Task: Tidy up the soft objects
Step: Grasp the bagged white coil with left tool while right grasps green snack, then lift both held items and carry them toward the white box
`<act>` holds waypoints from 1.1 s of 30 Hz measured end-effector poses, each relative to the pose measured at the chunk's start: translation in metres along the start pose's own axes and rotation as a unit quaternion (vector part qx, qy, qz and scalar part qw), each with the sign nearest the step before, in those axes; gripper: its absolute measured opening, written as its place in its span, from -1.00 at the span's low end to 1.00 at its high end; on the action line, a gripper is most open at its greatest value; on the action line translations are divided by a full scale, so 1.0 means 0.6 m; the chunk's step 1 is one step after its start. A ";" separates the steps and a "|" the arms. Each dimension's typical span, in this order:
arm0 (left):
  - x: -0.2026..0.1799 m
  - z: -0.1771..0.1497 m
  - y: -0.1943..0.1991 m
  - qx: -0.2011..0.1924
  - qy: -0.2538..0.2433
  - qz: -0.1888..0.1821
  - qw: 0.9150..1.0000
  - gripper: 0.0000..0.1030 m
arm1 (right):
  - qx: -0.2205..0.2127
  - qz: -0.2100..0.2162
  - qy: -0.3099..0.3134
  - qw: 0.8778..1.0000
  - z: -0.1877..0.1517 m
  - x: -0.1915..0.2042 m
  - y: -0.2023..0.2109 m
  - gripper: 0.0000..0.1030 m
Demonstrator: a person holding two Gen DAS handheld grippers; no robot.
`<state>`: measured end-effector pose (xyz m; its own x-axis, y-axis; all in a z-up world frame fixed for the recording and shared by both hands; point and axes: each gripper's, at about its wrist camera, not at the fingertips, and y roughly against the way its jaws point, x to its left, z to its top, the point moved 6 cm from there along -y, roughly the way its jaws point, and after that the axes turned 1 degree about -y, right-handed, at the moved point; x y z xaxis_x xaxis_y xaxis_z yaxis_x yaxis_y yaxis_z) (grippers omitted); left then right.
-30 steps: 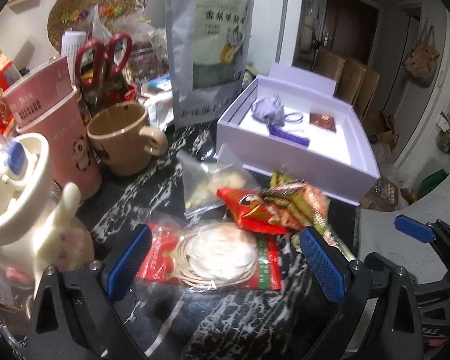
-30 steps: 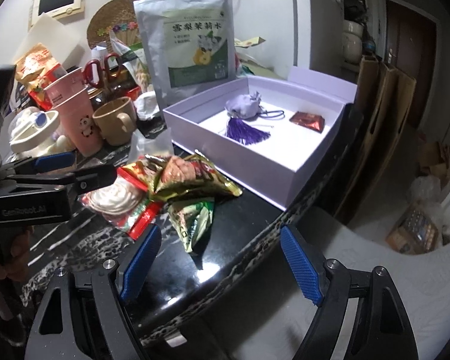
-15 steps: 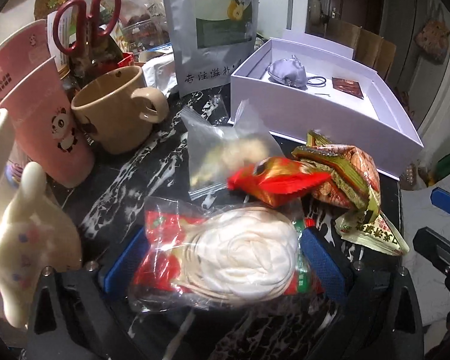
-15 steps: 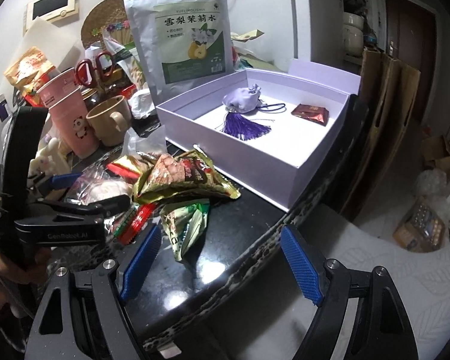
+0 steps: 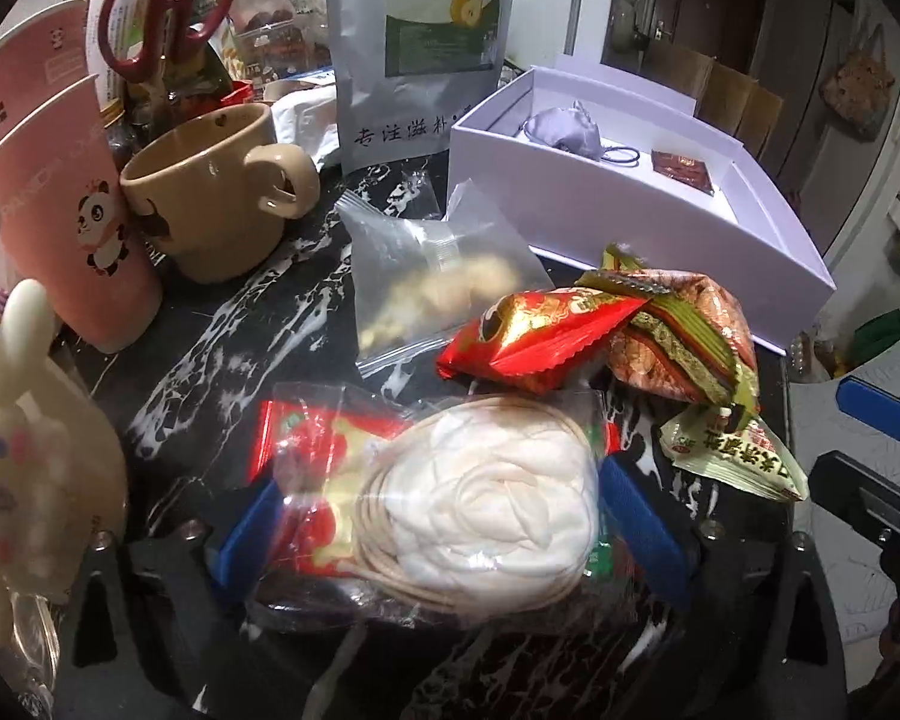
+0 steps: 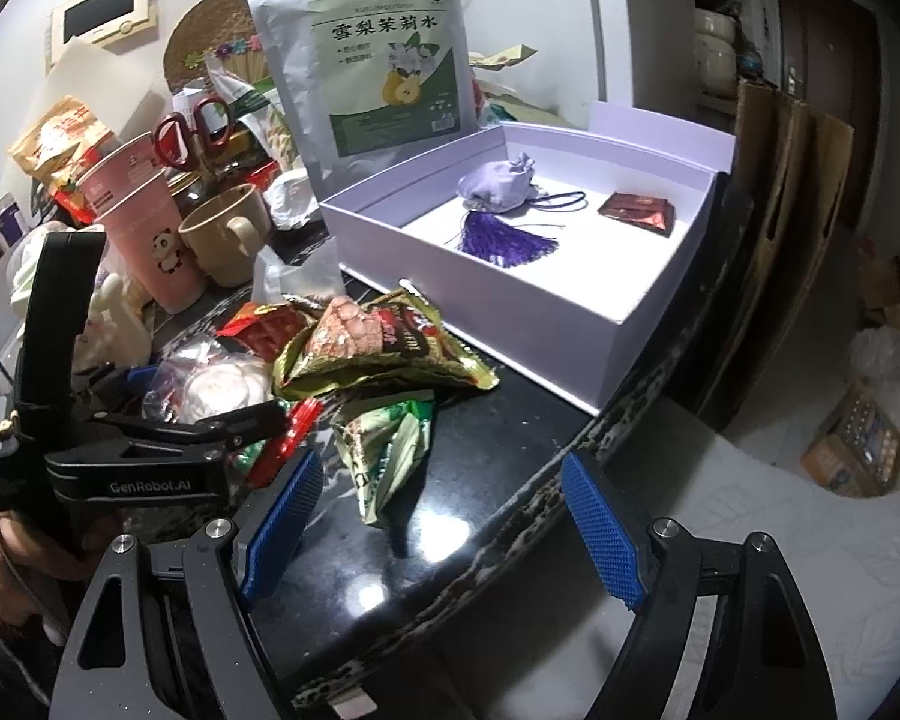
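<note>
A clear packet with a white rolled bun and red label (image 5: 474, 498) lies between the blue pads of my left gripper (image 5: 450, 522), which is closing around it; it also shows in the right wrist view (image 6: 222, 384). Beyond it lie a red snack packet (image 5: 540, 336), a gold-green packet (image 5: 684, 330), a pale green packet (image 6: 390, 444) and a clear zip bag (image 5: 432, 282). The open lilac box (image 6: 618, 354) holds a purple sachet with tassel (image 6: 498, 192) and a brown packet (image 6: 639, 213). My right gripper (image 6: 438, 534) is open and empty at the counter's front edge.
A tan mug (image 5: 210, 210), pink panda cups (image 5: 72, 204), red-handled scissors (image 5: 162, 18) and a tall grey tea pouch (image 6: 384, 60) stand behind. A cream rabbit figure (image 5: 24, 450) is at the left. The black marble counter edge (image 6: 600, 438) drops off on the right.
My left gripper has moved forward over the bun packet, and its pads have closed in against the packet's sides. My right gripper has stayed open and drifted slightly.
</note>
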<state>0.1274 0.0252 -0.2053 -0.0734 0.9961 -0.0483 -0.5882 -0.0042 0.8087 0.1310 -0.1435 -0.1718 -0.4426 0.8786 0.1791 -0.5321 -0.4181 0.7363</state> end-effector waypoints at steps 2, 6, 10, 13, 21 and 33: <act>0.000 -0.002 0.007 -0.004 0.001 -0.003 1.000 0.73 | 0.000 0.006 0.002 1.000 0.001 0.003 -0.002 0.61; -0.001 -0.005 0.019 -0.007 0.000 -0.009 1.000 0.60 | 0.006 0.018 0.006 1.000 0.002 0.010 -0.012 0.61; 0.002 -0.005 0.038 -0.007 0.017 -0.015 1.000 0.60 | 0.012 0.035 0.016 0.999 0.005 0.018 -0.025 0.61; 0.005 -0.001 0.057 -0.012 0.023 -0.007 1.000 0.60 | 0.019 0.040 0.026 0.999 0.006 0.022 -0.039 0.61; 0.006 0.004 0.087 -0.023 0.017 0.012 1.000 0.60 | 0.033 0.040 0.052 0.997 0.002 0.034 -0.075 0.59; 0.000 -0.004 0.103 -0.029 0.017 0.010 0.999 0.60 | 0.018 0.011 0.079 0.997 0.001 0.050 -0.079 -0.20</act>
<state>0.0889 0.0247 -0.1568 -0.1127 0.9922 -0.0542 -0.6321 -0.0295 0.7744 0.1434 -0.0973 -0.2008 -0.5635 0.8210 0.0917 -0.4965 -0.4254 0.7566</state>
